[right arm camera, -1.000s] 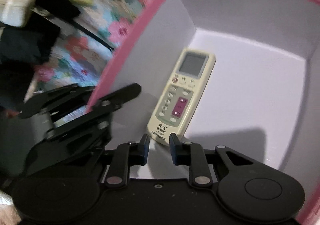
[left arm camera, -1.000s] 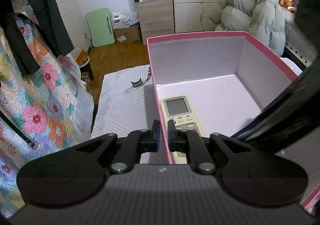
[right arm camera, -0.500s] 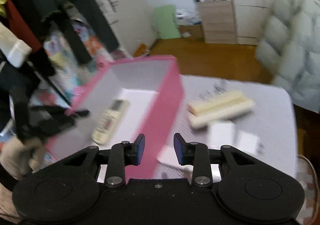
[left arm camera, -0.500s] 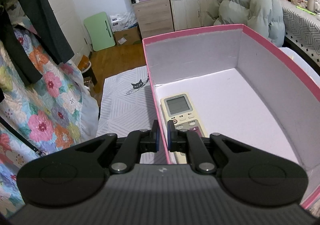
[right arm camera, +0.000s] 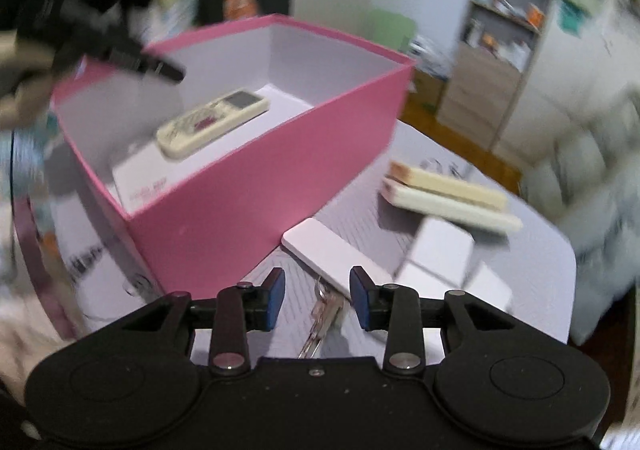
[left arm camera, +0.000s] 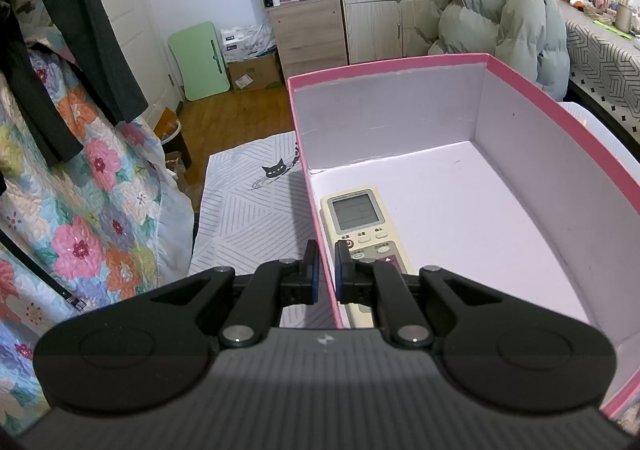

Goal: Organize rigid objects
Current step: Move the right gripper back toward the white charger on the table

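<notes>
**Right gripper leaves the box and turns to the items on the table**

Right gripper (right arm camera: 317, 300) now hangs with its jaws spread wide and nothing between them, above the near part of the table (right arm camera: 532, 274); a second ago it was down inside the pink box (right arm camera: 260, 186), its fingers close together at the near end of the remote control (right arm camera: 212, 122). I judge from this that the remote has been delivered and the next pick is being lined up. Left gripper (left arm camera: 324, 270) has not shifted: its jaws are nearly closed over the box's left wall, one finger outside and one inside, pinching the rim and steadying the box.

In the left wrist view the remote control (left arm camera: 362, 226) lies flat on the box floor, face up, just beside the left wall. Its long axis runs near to far, parallel to that wall, with the display at the far end and the buttons toward the camera.

Outside the box, on its right, wait a flat white slab (right arm camera: 332, 254), a set of keys (right arm camera: 322, 320) just under the open jaws, two cream-coloured bars (right arm camera: 448, 196) lying side by side farther off, and some white blocks (right arm camera: 440, 254), blurred.
</notes>
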`<state>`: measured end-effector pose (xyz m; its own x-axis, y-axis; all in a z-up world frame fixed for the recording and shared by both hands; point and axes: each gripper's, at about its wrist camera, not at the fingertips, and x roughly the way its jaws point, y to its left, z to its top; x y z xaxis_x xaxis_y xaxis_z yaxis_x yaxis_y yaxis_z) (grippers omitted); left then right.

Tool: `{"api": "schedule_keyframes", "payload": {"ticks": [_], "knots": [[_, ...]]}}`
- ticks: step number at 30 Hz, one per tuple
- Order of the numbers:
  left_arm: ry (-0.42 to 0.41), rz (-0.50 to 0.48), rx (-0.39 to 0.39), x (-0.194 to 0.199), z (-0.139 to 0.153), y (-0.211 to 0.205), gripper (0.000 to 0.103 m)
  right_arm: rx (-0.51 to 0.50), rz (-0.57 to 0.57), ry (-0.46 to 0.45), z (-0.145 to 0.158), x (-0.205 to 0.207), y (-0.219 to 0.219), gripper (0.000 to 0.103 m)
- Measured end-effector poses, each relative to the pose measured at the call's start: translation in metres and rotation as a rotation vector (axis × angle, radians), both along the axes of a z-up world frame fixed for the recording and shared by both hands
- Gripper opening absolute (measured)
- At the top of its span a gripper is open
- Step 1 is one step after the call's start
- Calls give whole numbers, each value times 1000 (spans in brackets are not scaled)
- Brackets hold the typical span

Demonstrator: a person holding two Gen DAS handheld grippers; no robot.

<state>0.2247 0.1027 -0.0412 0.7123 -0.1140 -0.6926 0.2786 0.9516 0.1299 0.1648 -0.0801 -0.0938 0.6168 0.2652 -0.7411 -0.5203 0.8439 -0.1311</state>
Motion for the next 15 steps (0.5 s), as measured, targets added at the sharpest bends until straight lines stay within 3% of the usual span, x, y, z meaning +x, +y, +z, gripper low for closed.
{"api": "schedule_keyframes", "payload": {"ticks": [4,5,7,8,15], "knots": [[-1,-5,12,0,0,-1,7,-108,116,23,-15,22,10,41],[-1,-6,13,0,0,-1,7,-112,138,7,-15,23,11,45],[-2,-7,13,0,0,0,7,-134,174,-8,-14,29,14,65],[-1,-6,9,0,0,-1,7,-132,175,-5,-13,34,13,68],[1,0,-11,1,0,1,7,116,94,222,-16,77,-16,72]]}}
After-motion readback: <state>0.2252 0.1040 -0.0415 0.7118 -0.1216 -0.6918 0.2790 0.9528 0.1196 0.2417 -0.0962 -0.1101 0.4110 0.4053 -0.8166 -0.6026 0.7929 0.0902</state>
